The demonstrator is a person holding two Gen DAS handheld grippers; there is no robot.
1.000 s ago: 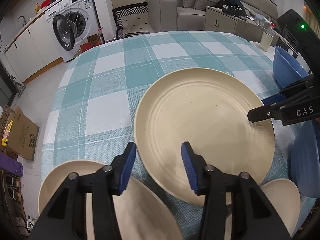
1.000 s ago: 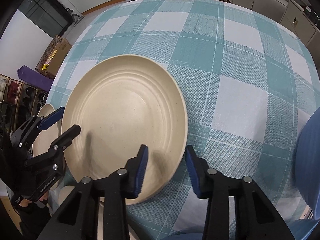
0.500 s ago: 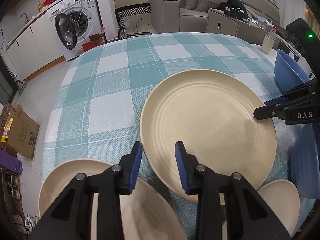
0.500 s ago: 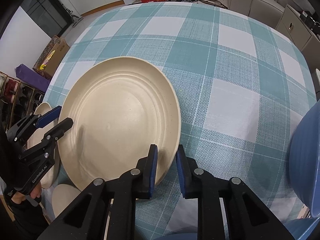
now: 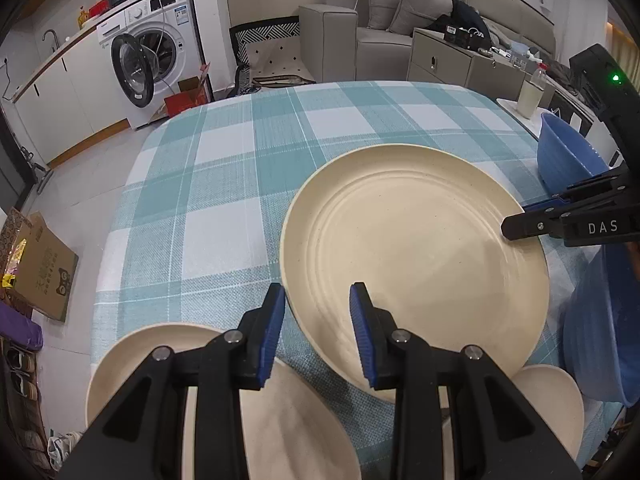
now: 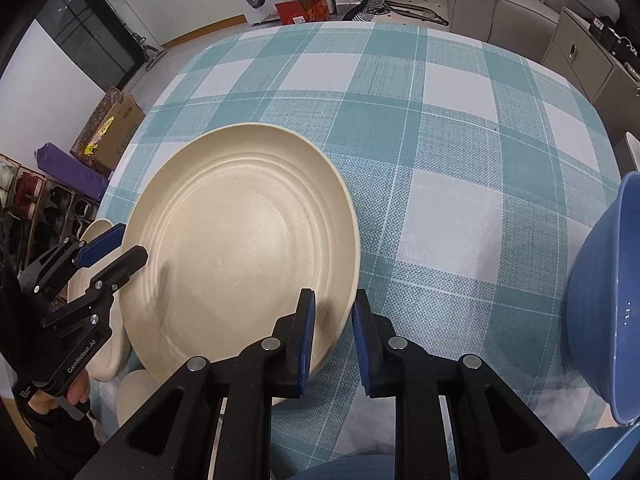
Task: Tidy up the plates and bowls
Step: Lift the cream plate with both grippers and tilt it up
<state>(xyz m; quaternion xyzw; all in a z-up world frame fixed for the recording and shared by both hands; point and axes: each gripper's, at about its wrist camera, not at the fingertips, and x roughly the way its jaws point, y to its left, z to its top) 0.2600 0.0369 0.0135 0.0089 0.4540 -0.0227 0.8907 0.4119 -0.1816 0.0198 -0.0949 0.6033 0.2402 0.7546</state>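
Note:
A large cream plate lies on the checked tablecloth; it also shows in the right wrist view. My left gripper straddles the plate's near-left rim with its jaws a little apart, one finger on each side of the rim. My right gripper straddles the opposite rim, jaws narrowly apart around the edge. Each gripper shows in the other's view, the right gripper at the plate's right rim, the left gripper at its left rim. Whether either is clamped on the plate is unclear.
Smaller cream plates and a small cream dish lie at the table's near edge. Blue bowls stand at the right. A bottle stands at the far right. The table's edge drops to the floor at left.
Both grippers have narrowed their jaws around the large plate's rims over the last second. The left jaws have since widened slightly. The plate sits in about the same place.

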